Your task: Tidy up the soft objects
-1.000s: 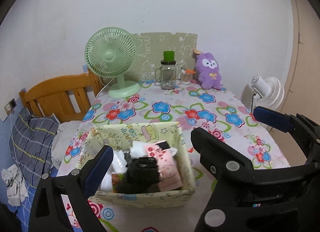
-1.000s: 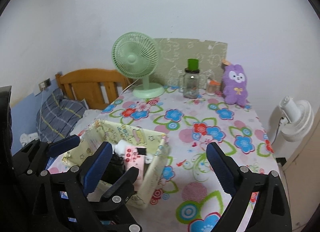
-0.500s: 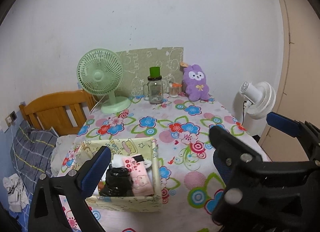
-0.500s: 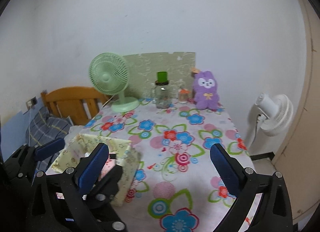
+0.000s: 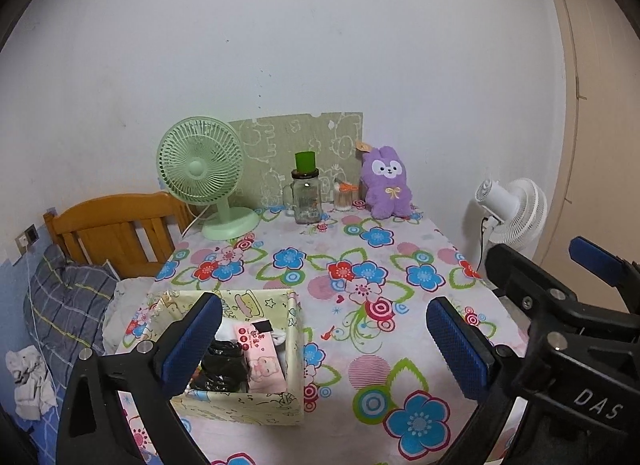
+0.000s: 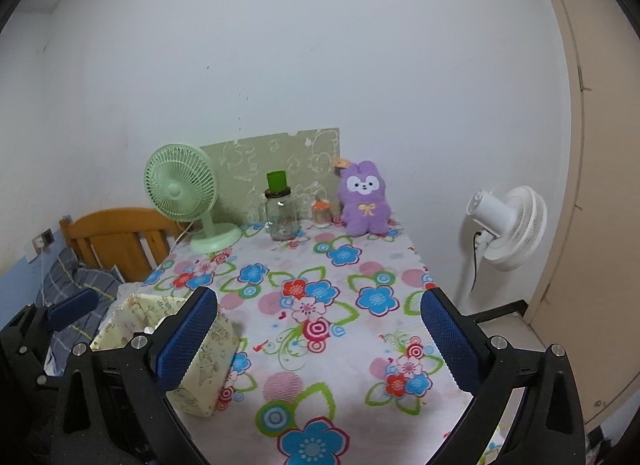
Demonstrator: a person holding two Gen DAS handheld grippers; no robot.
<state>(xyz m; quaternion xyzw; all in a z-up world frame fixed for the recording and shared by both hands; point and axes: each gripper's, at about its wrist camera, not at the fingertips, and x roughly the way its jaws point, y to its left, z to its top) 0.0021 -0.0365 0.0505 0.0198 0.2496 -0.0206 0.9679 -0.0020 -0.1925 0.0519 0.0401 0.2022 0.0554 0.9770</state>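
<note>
A pale yellow patterned fabric box (image 5: pixel 256 409) stands at the table's near left corner. It holds a black bundle (image 5: pixel 222 365), a pink packet (image 5: pixel 260 357) and white soft items. The box also shows in the right wrist view (image 6: pixel 208 349). A purple plush rabbit (image 5: pixel 386 183) sits upright at the far edge against the wall, also in the right wrist view (image 6: pixel 364 199). My left gripper (image 5: pixel 324 345) is open and empty, above and in front of the box. My right gripper (image 6: pixel 320 341) is open and empty over the near table.
The flowered tablecloth (image 5: pixel 360 265) covers the table. A green desk fan (image 5: pixel 204 173), a glass jar with a green lid (image 5: pixel 306 193), a small jar (image 5: pixel 346 197) and a patterned board (image 5: pixel 304 141) line the back. A white fan (image 5: pixel 512 213) stands right; a wooden headboard (image 5: pixel 116 225) and bedding left.
Both grippers have pulled back and up from the box; the table looks farther away and more of the wall shows. Both stayed open and empty.
</note>
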